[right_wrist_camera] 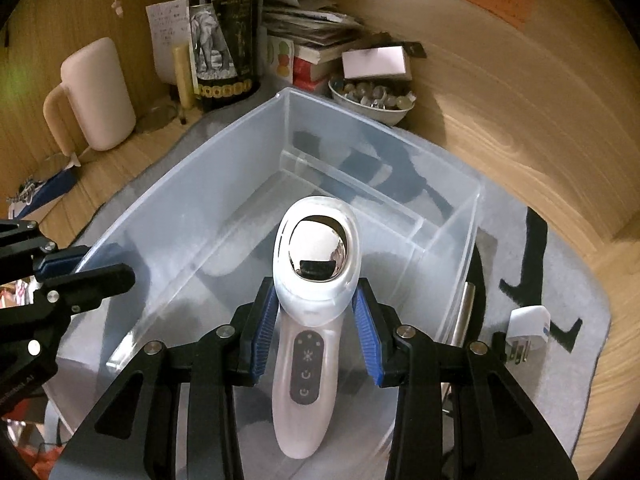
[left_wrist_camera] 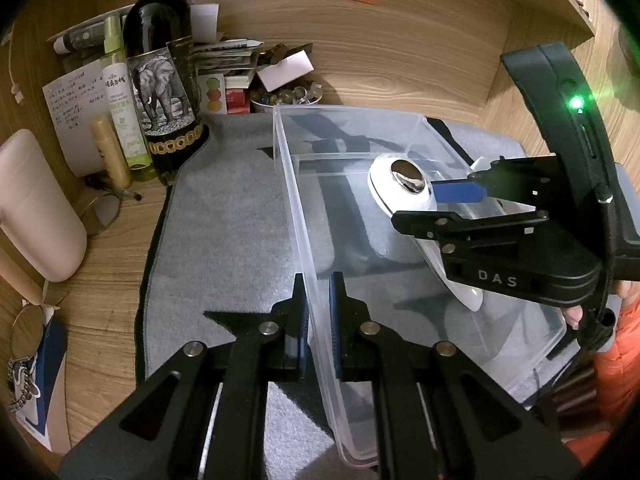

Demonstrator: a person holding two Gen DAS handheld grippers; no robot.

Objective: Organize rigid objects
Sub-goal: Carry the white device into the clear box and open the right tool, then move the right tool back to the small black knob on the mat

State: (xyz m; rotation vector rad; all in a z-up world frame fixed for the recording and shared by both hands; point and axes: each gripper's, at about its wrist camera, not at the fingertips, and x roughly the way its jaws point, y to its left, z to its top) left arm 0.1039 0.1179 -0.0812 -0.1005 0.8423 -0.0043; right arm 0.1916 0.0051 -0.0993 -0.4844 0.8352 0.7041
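The white handheld device [left_wrist_camera: 400, 188] hangs over the clear bin [left_wrist_camera: 420, 120] at two o'clock from the left gripper [left_wrist_camera: 319, 320], pinching the bin's wall, while in the right wrist view the right gripper [right_wrist_camera: 316, 332] clamps its neck, long axis running twelve-to-six.

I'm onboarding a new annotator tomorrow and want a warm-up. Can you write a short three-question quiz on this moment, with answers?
1. True or false: the left gripper is clamped on a wall of the clear plastic bin.
2. Multiple choice: what is between the pads of the right gripper?
A. the dark wine bottle
B. the white handheld beauty device
C. the white plug adapter
3. In a few words: where does the plug adapter lie relative to the bin?

Key
1. True: its blue pads sit on either side of the wall.
2. B.
3. Outside it, on the grey mat, on the right in the right wrist view.
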